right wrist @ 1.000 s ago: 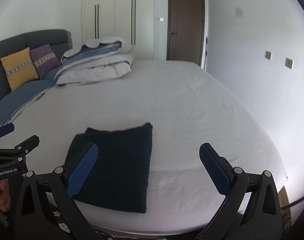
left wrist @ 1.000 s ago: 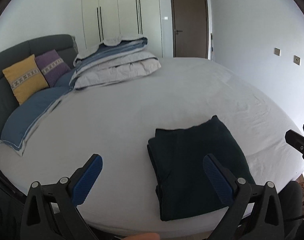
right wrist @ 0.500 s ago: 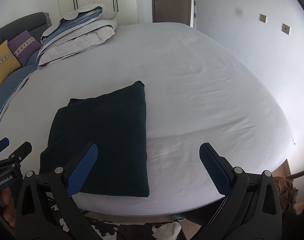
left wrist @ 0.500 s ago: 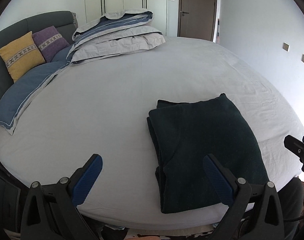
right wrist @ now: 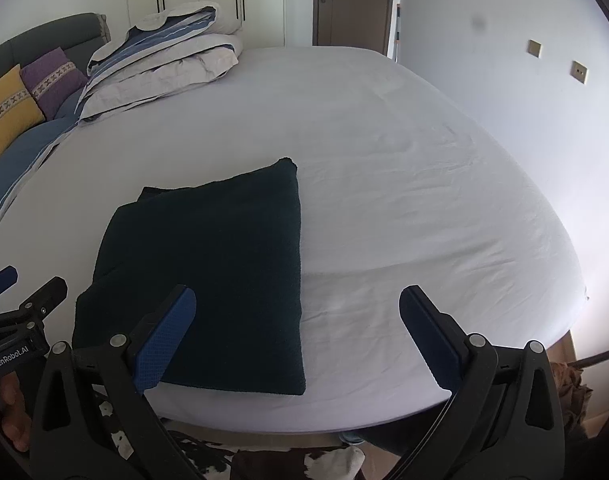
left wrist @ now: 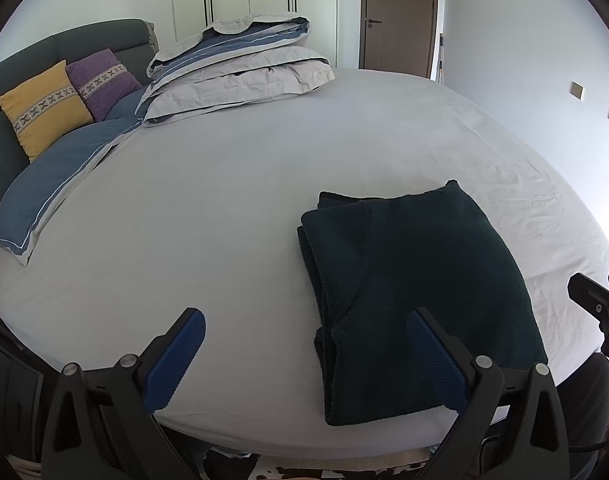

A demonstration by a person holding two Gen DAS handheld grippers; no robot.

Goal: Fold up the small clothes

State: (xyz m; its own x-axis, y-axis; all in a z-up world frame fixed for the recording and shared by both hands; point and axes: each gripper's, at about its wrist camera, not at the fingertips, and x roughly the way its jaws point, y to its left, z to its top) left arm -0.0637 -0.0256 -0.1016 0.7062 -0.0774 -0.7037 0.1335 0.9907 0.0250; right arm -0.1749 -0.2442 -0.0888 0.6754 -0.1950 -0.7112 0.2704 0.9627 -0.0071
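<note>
A dark green garment (left wrist: 416, 284) (right wrist: 208, 264) lies folded into a flat rectangle on the white bed sheet (left wrist: 224, 200), close to the near edge. My left gripper (left wrist: 304, 344) hovers open over the near edge, its right finger above the garment's near part and its left finger over bare sheet. My right gripper (right wrist: 298, 326) is open too, its left finger above the garment's near right part and its right finger over sheet. Neither holds anything. Each gripper shows at the edge of the other's view.
A folded duvet (left wrist: 240, 68) and yellow (left wrist: 44, 108) and purple (left wrist: 102, 80) cushions sit at the far left by the grey headboard. A blue pillow (left wrist: 56, 184) lies on the left. The wall with switches (right wrist: 556, 60) is on the right. A hand (right wrist: 8, 412) holds the left gripper.
Both cameras tilted down from the room toward the bed, then rose slightly. The garment now sits a little lower in both views. Both grippers stayed open.
</note>
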